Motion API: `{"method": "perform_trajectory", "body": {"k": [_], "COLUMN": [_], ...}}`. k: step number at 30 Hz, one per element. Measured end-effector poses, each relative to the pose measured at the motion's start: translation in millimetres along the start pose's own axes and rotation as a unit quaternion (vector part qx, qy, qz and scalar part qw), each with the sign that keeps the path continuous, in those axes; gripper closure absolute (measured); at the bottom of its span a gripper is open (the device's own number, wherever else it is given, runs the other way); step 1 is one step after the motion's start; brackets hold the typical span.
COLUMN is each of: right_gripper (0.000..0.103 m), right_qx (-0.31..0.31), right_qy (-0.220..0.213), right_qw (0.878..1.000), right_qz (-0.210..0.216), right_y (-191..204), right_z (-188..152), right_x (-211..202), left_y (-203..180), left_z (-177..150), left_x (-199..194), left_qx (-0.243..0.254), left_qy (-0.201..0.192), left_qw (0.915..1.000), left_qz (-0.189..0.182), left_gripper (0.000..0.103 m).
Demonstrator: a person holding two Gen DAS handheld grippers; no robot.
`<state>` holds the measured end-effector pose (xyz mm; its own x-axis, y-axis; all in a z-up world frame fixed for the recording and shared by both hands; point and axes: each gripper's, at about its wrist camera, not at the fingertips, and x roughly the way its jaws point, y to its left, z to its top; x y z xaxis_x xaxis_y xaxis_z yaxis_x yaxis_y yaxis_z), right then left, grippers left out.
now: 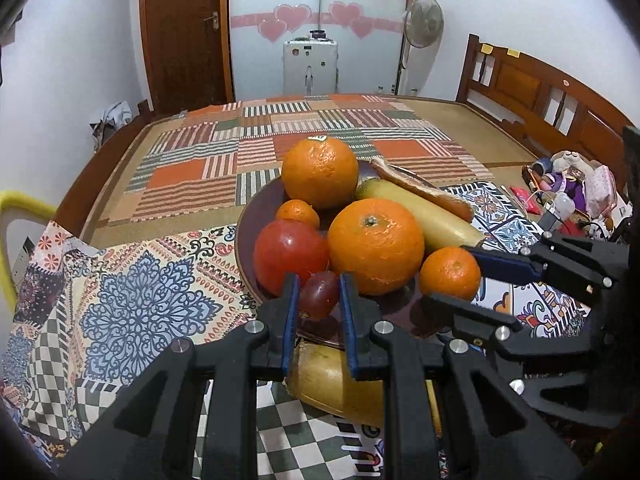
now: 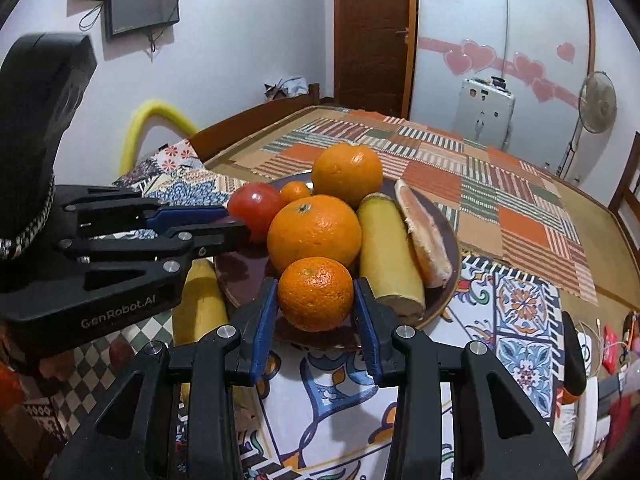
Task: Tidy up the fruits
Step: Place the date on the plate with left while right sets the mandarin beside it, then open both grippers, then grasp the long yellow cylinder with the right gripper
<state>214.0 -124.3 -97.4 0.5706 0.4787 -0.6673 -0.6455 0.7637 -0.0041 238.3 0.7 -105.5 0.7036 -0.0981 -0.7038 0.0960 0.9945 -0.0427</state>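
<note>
A dark plate (image 1: 246, 240) holds two big oranges (image 1: 375, 245), a tomato (image 1: 289, 253), small mandarins, a yellow banana piece (image 1: 416, 212) and a grapefruit slice (image 1: 424, 190). My left gripper (image 1: 319, 294) is closed around a dark red grape (image 1: 318, 294) at the plate's near rim. My right gripper (image 2: 315, 300) grips a small mandarin (image 2: 315, 293) at the plate's (image 2: 450, 280) near edge; it shows in the left view (image 1: 450, 272) too. A second banana piece (image 1: 332, 376) lies on the cloth just outside the plate.
The plate stands on patterned cloths on a wide wooden platform (image 1: 460, 128). Toys and clutter (image 1: 568, 184) lie at the right. A wooden headboard (image 1: 532, 92), a fan (image 1: 424, 24) and a door (image 1: 184, 32) stand behind. A yellow chair back (image 2: 152, 124) is at the left.
</note>
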Motion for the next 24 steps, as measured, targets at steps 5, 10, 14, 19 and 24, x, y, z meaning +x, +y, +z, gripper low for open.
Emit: {"method": "perform_trajectory", "body": {"k": [5,10,14,19,24], "right_gripper": [0.068,0.068,0.066,0.062,0.05], "right_qx": [0.008,0.004,0.008,0.006,-0.007], "right_qy": [0.005,0.015,0.014,0.0,-0.034], "right_qw": [1.0,1.0,1.0,1.0,0.999], "right_qz": [0.01,0.006,0.01,0.005,-0.015], "right_y": [-4,-2,-3,-1,5], "right_z": [1,2,3,2,2], "right_x": [3,8,7,-4,-30], "left_y": [1,0,0,5,11], "left_z": [-1,-1,-1,-1,-6], "left_x": [3,3,-2,-18,-47], "left_qx": [-0.003,-0.007,-0.007,-0.02,-0.02], "left_qy": [0.005,0.007,-0.004,-0.013,-0.034], "left_qw": [1.0,0.9999,1.0,0.9997,0.9992], "left_qz": [-0.004,-0.01,-0.004,-0.008,-0.005], "left_gripper": [0.083,0.068,0.059,0.059,0.057]}}
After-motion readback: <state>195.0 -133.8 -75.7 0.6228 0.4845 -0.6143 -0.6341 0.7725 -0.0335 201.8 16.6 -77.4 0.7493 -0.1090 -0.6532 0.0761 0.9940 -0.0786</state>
